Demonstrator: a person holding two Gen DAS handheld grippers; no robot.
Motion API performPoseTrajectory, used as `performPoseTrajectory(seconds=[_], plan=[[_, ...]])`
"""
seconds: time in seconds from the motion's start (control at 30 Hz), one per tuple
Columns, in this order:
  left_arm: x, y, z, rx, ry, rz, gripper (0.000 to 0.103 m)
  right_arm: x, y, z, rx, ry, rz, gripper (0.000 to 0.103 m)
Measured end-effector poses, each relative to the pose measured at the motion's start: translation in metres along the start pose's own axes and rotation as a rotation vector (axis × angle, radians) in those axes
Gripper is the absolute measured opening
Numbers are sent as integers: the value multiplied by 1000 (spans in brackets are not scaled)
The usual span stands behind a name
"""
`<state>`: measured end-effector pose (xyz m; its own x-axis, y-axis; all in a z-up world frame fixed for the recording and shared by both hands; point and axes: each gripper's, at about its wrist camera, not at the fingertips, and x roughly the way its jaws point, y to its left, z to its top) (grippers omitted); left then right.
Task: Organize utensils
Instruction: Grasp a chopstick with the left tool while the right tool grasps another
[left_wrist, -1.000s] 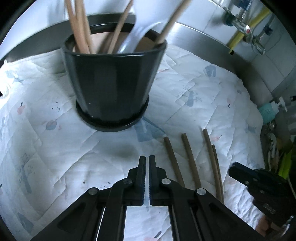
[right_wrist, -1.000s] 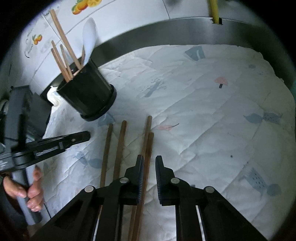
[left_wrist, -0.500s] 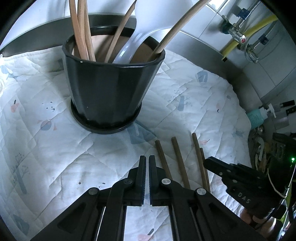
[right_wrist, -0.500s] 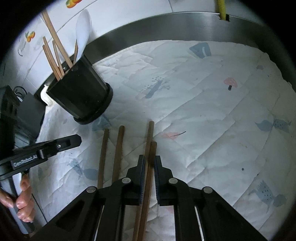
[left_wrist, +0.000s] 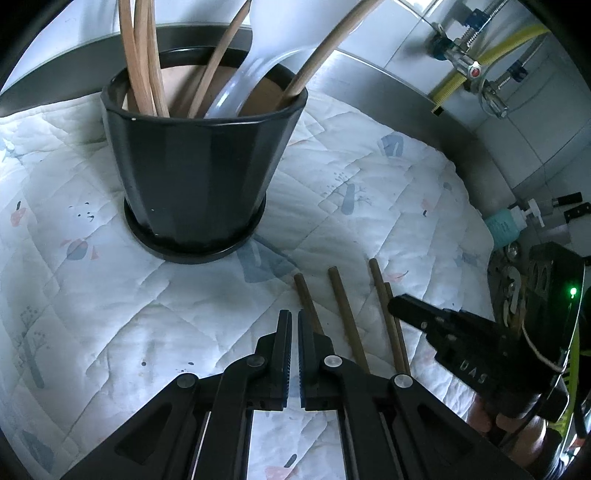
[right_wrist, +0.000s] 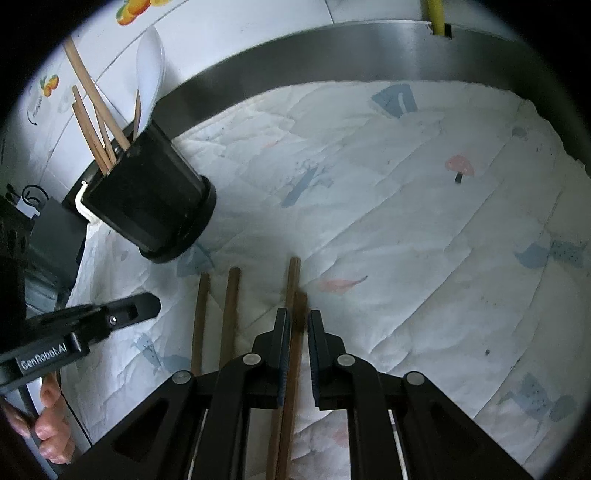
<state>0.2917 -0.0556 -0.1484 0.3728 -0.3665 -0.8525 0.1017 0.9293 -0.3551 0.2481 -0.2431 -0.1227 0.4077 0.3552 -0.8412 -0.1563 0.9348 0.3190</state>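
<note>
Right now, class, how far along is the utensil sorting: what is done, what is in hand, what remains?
Done: several pale wooden chopsticks and a white plastic spoon stand in the black faceted pot. In hand: the right tongs are closed around one dark brown chopstick. Left: three more dark chopsticks lie on the white quilted cloth; the left tongs are shut, empty.
</note>
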Motion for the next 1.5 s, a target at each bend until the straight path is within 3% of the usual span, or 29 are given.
performPoseTrajectory(seconds=[0.2,0.4,0.93,1.4,1.47,1.5], plan=[[2,3,0,-10,6,-4,3,0,11,17,-75,-9,3,12],[5,3,-1,-10,12,-10,3,21,17,28,-133,51,-25,12],[14,5,1,-27,35,-29,4,32,34,25,-183,85,-40,12],[36,-11,7,-32,82,-40,8,-26,36,25,-150,-72,-23,10],[39,-14,7,-30,88,-24,11,-37,34,22,-147,-98,-19,11],[41,-14,7,-28,92,-19,18,-43,31,21,-145,-109,-17,11]])
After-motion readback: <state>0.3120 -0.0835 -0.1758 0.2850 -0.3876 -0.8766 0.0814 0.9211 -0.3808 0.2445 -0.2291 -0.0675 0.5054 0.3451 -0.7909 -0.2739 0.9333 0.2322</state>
